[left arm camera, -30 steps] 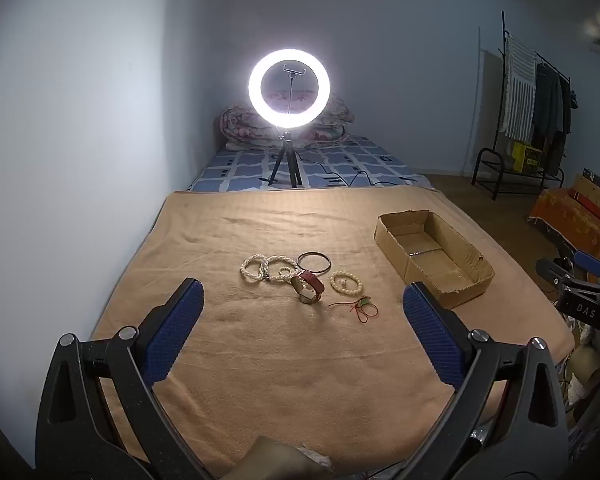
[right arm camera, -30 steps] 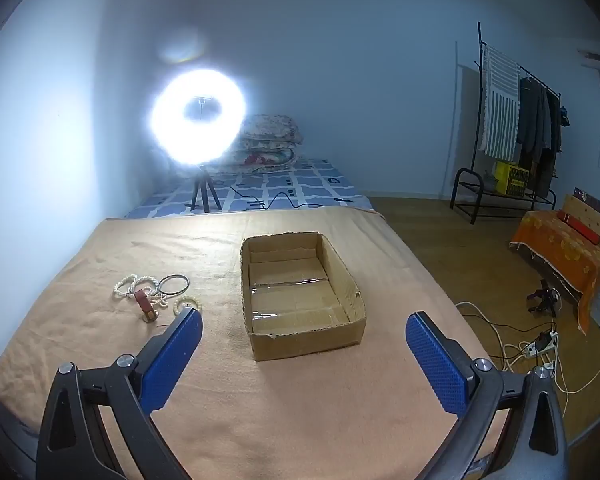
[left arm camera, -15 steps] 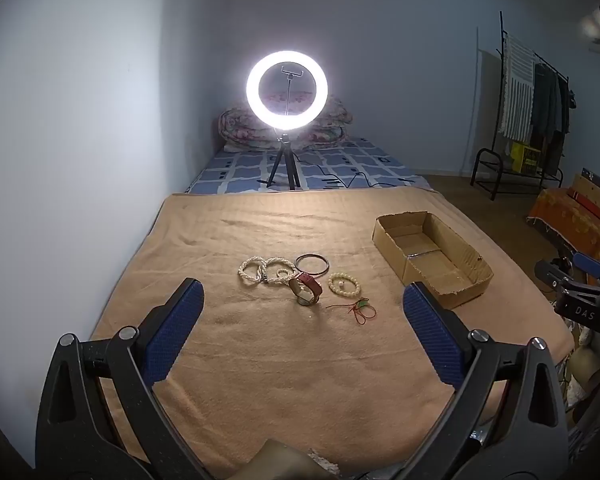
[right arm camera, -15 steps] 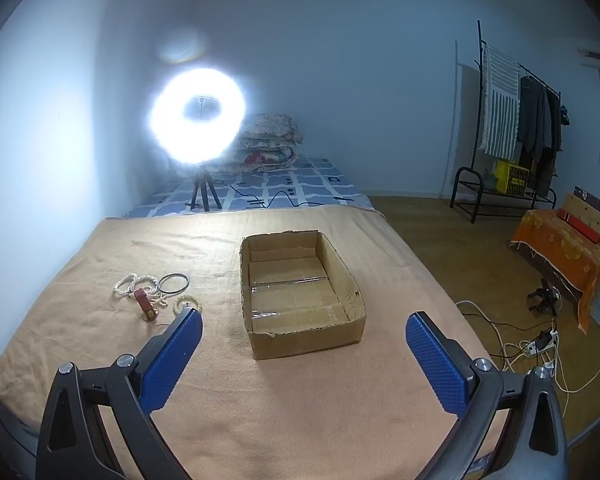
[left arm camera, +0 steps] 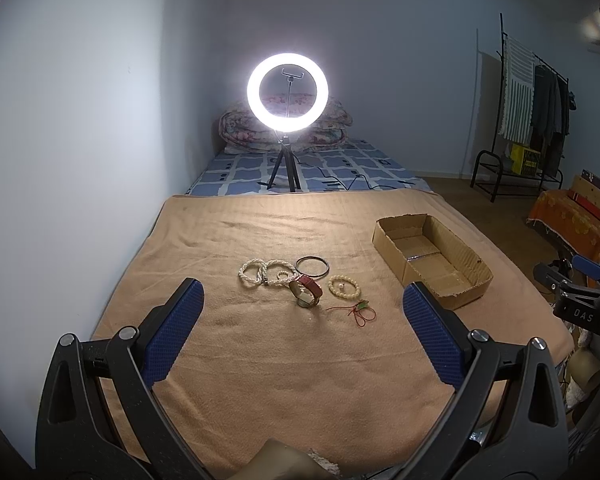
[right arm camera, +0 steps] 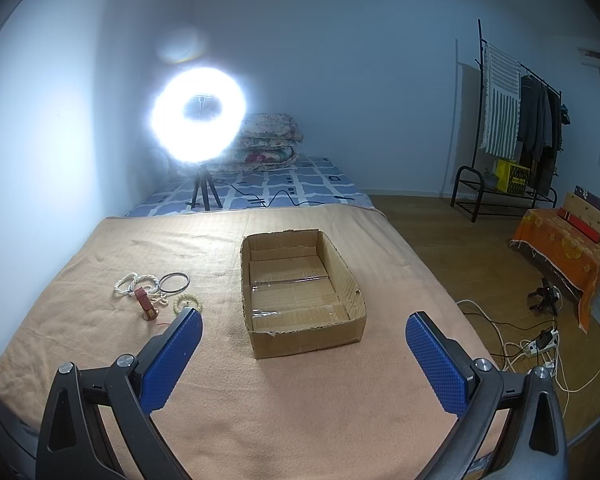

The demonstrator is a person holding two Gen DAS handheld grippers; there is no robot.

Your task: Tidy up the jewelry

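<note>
A small heap of jewelry lies on the tan blanket (left arm camera: pixel 284 360): white pearl bracelets (left arm camera: pixel 260 272), a dark thin bangle (left arm camera: pixel 312 267), a red-strap watch (left arm camera: pixel 306 290), a cream bead bracelet (left arm camera: pixel 344 286) and a red string with a green bead (left arm camera: pixel 358 310). To their right stands an open cardboard box (left arm camera: pixel 470 292), nothing inside it. My left gripper (left arm camera: pixel 300 286) hovers open, short of the heap and above the blanket. In the right wrist view the right gripper (right arm camera: pixel 304 314) is open in front of the box (right arm camera: pixel 304 342), with the jewelry (right arm camera: pixel 152 292) to its left.
A lit ring light on a tripod (left arm camera: pixel 287 92) stands beyond the blanket's far edge, before folded quilts (left arm camera: pixel 284 132). A wall runs along the left. On the right are a wooden floor, a clothes rack (right arm camera: pixel 516 128), an orange-covered seat (right arm camera: pixel 568 248) and cables (right arm camera: pixel 532 344).
</note>
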